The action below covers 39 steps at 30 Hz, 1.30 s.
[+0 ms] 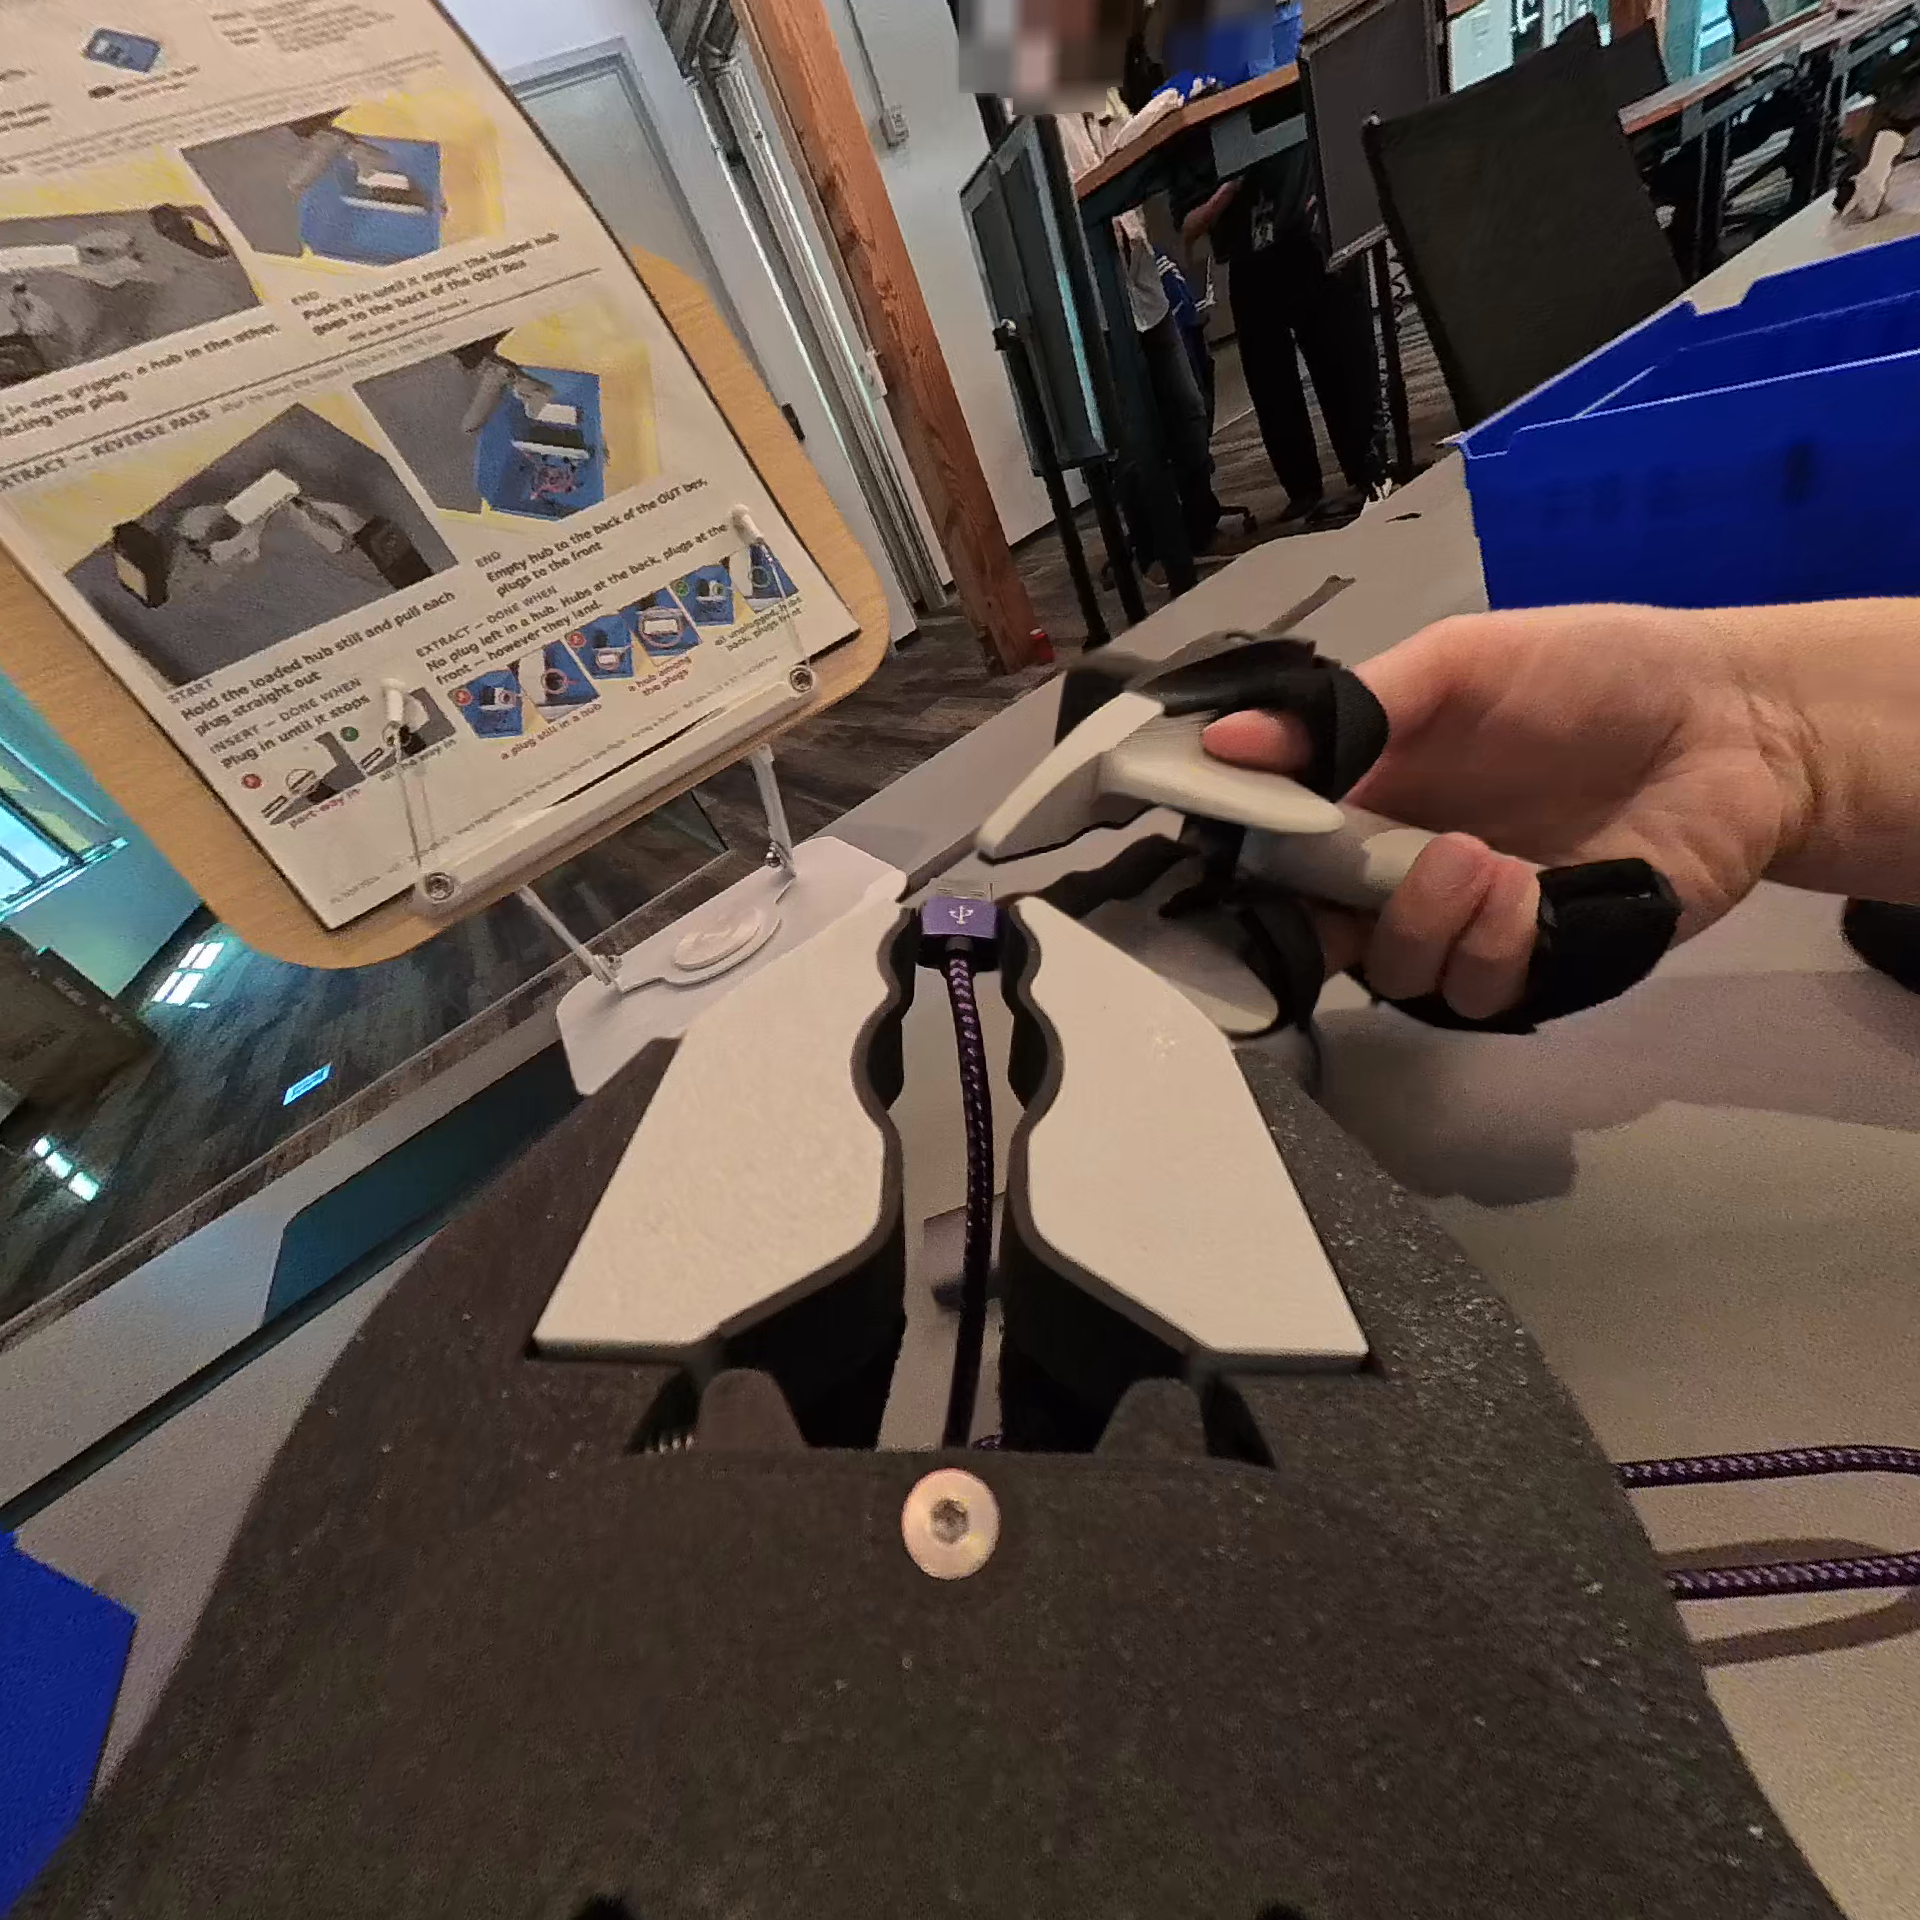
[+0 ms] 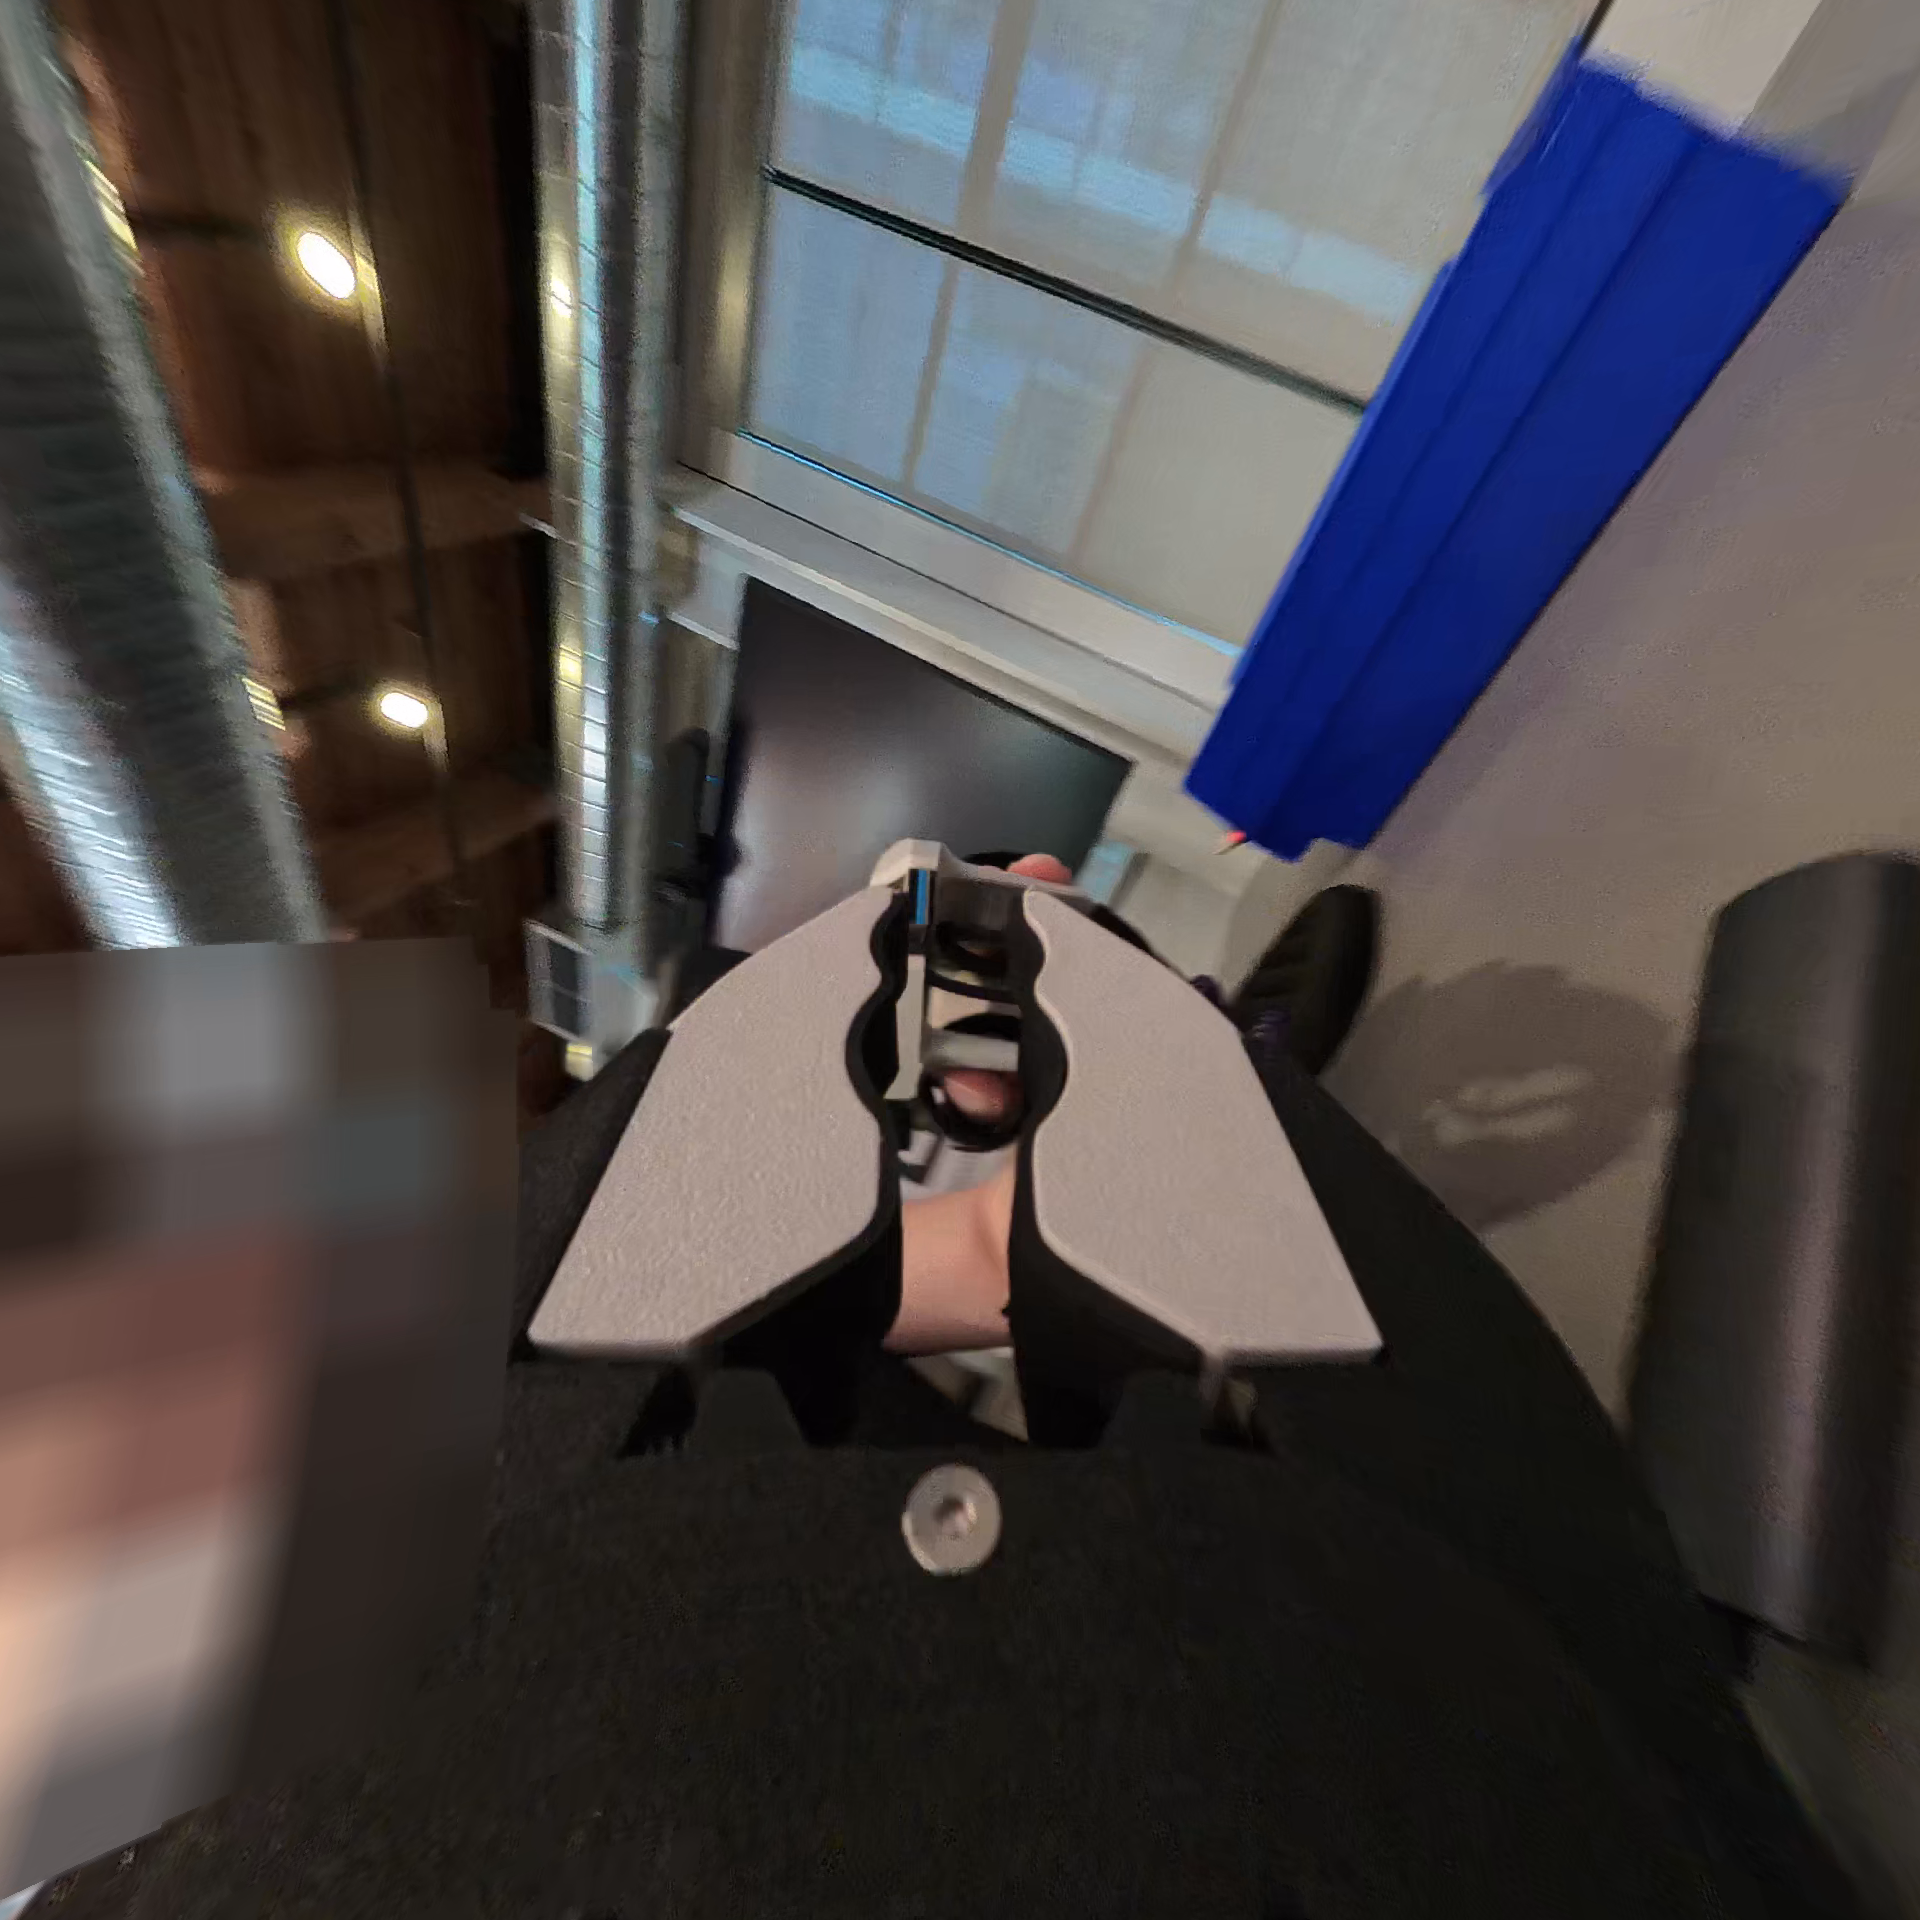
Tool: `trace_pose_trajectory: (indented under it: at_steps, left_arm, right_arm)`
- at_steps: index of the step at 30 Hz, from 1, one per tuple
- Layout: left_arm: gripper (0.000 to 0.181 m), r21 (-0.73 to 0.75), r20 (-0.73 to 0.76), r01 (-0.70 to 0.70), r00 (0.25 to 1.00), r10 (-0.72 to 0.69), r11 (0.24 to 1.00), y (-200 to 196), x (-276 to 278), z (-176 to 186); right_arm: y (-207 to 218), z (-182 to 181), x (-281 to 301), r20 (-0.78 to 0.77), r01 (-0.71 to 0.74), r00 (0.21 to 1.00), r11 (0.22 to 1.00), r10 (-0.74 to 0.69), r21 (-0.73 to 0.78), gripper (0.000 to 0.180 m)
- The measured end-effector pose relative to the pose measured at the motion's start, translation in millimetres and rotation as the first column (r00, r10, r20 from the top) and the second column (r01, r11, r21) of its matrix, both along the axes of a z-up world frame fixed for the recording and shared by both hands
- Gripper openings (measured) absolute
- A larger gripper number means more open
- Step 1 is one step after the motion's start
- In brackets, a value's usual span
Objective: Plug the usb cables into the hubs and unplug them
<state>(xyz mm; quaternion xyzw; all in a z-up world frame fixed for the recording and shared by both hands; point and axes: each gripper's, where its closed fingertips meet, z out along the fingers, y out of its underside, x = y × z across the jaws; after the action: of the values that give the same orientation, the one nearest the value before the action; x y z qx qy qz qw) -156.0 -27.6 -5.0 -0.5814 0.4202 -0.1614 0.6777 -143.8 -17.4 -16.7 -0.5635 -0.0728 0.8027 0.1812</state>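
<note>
In the left wrist view my left gripper (image 1: 956,925) is shut on the purple USB plug (image 1: 958,914). The plug's metal end sticks out past the fingertips, and its purple braided cable (image 1: 971,1143) runs back between the fingers. My right gripper (image 1: 997,836), held by a hand (image 1: 1558,790), comes in from the right, its tip just above and right of the plug. In the blurred right wrist view my right gripper (image 2: 956,914) is shut on a grey hub (image 2: 906,997) held edge-on, with a blue port near its top. The left hand and its black straps show behind it.
An instruction board on a white stand (image 1: 416,468) rises at the far left of the grey table (image 1: 1662,1247). A blue bin (image 1: 1714,468) stands at the back right and also shows in the right wrist view (image 2: 1507,468). More purple cable (image 1: 1766,1465) lies at the right. A black cylinder (image 2: 1818,1247) stands nearby. Only a small space, under 4 cm, lies between the two pairs of fingers.
</note>
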Motion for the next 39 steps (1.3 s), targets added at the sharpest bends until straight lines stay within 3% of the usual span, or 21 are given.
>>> trace_pose_trajectory:
  at_steps: [3, 5, 8, 10, 13, 16, 22, 31, 39]
  left_arm:
    - [0.015, -0.034, -0.001, -0.039, 0.999, 0.039, 0.999, 9.7, -12.3, -2.9]
    - [0.015, -0.086, 0.009, -0.066, 0.998, 0.067, 0.994, 18.6, -20.9, -8.3]
    - [0.015, -0.141, 0.026, -0.095, 0.995, 0.1, 0.985, 27.8, -30.6, -13.4]
    - [0.015, -0.143, 0.021, -0.117, 0.992, 0.121, 0.983, 30.3, -34.5, -12.9]
    - [0.015, -0.16, 0.023, -0.12, 0.992, 0.126, 0.98, 31.2, -35.8, -13.0]
    - [0.015, -0.177, 0.037, -0.115, 0.992, 0.123, 0.977, 31.4, -36.7, -13.0]
    - [0.015, -0.195, 0.063, -0.102, 0.991, 0.116, 0.975, 30.5, -38.2, -11.5]
    - [0.015, -0.2, 0.072, -0.088, 0.992, 0.104, 0.976, 29.1, -36.5, -11.4]
    - [0.015, -0.199, 0.068, -0.086, 0.992, 0.101, 0.976, 28.7, -34.6, -11.9]
  right_arm:
    - [7.3, -9.5, 11.4, 0.244, 0.071, 0.958, 0.953, -0.147, 0.294, 0.01]
    - [13.8, -25.2, 21.9, 0.44, 0.057, 0.836, 0.849, -0.328, 0.526, 0.013]
    - [16.5, -35.2, 36.6, 0.506, -0.02, 0.632, 0.64, -0.587, 0.768, 0.019]
    - [8.3, -45.7, 36.5, 0.537, -0.101, 0.539, 0.584, -0.649, 0.806, 0.025]
    - [-1.2, -71.9, 32.5, 0.584, -0.19, 0.427, 0.563, -0.69, 0.805, 0.031]
    - [3.6, -96.4, 37.9, 0.652, -0.212, 0.312, 0.618, -0.691, 0.757, 0.046]
    - [0.3, -125.6, 33.1, 0.755, -0.243, 0.282, 0.717, -0.592, 0.653, 0.051]
    - [2.9, -134.9, 32.8, 0.759, -0.309, 0.188, 0.696, -0.624, 0.649, 0.047]
    - [3.8, -136.5, 31.6, 0.772, -0.34, 0.175, 0.699, -0.611, 0.629, 0.041]
